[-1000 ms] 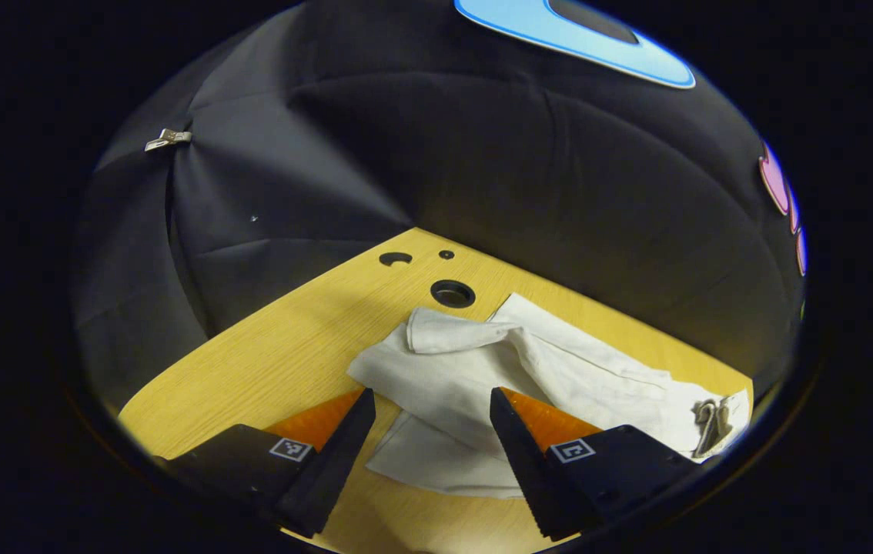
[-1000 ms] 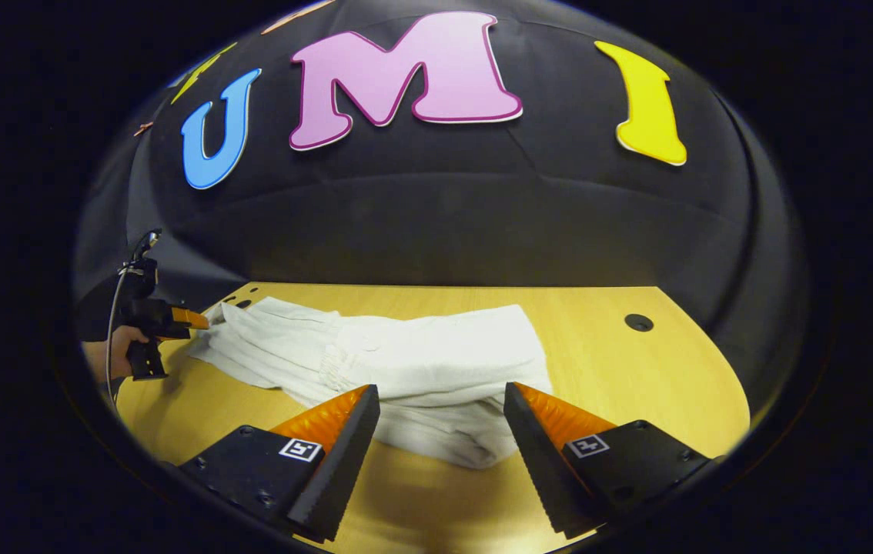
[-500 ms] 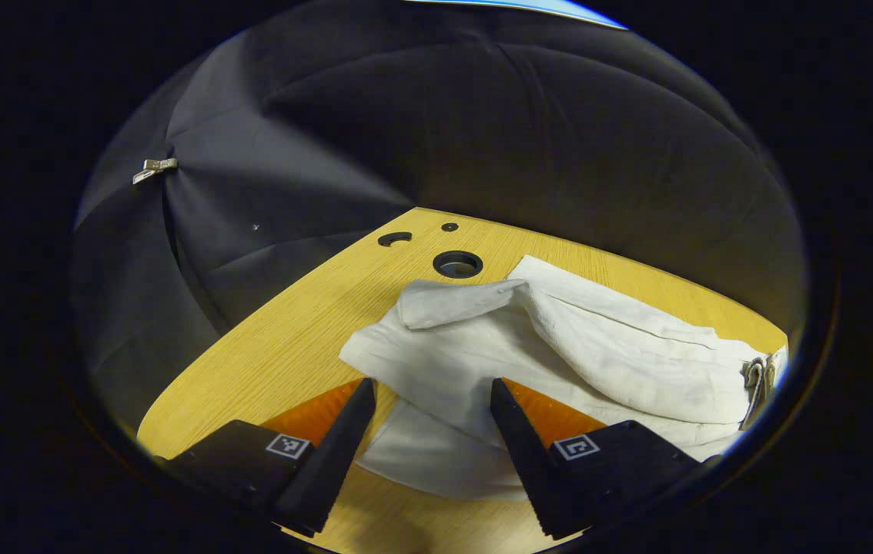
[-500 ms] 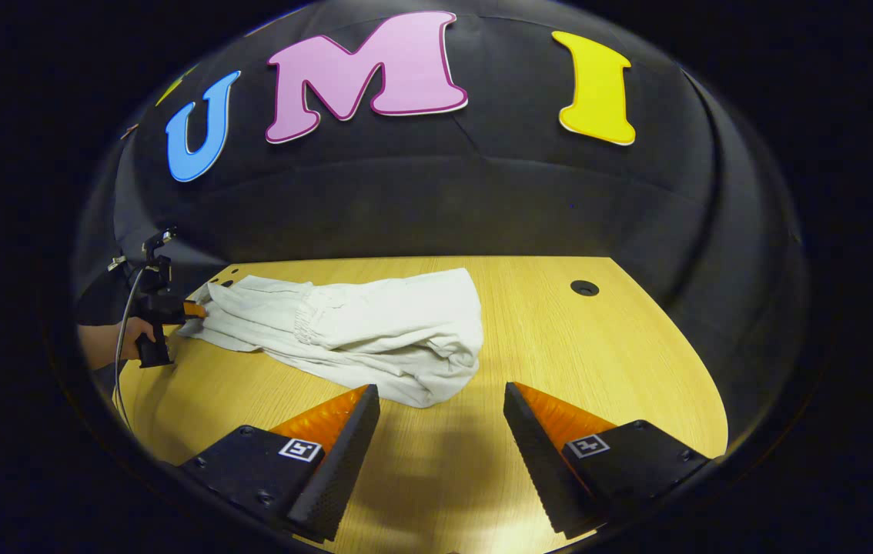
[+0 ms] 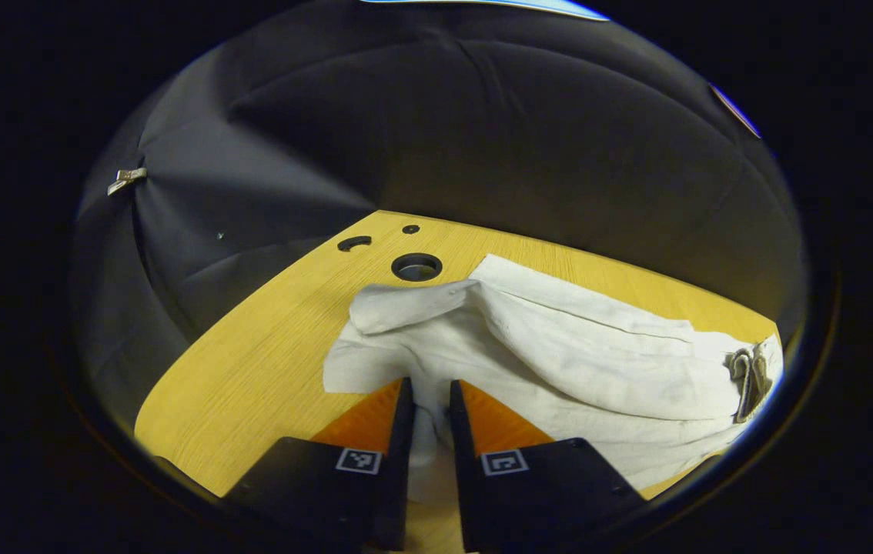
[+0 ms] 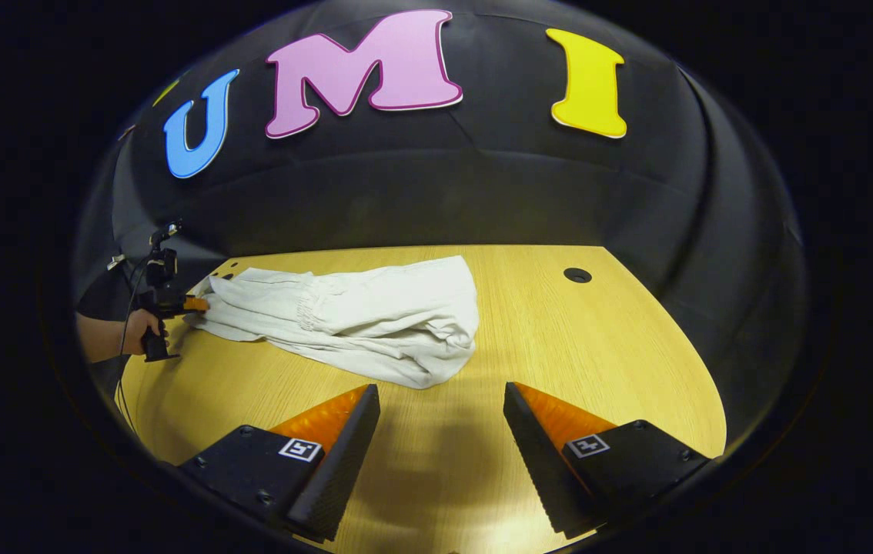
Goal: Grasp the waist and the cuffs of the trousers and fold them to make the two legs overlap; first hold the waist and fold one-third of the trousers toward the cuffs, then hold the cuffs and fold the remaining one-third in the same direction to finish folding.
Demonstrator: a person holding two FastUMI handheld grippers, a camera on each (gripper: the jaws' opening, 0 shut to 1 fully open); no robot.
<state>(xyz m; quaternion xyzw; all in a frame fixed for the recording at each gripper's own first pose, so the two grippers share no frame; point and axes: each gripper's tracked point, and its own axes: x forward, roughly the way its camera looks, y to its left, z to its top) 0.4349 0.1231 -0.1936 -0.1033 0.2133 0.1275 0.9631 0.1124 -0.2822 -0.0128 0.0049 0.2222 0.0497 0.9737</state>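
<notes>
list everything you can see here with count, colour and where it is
trousers: one, white, bunched on the table's left part in the right gripper view
table: one, light wood, under everything
holes: several, dark, in the table top; three by the far corner in the left gripper view, one far right in the right gripper view
clip: one, metal, on the cloth wall
left hand-held gripper: one, closed on the trousers' edge
right hand-held gripper: one, open above bare table
hand: one, holding the left hand-held gripper's handle
</notes>
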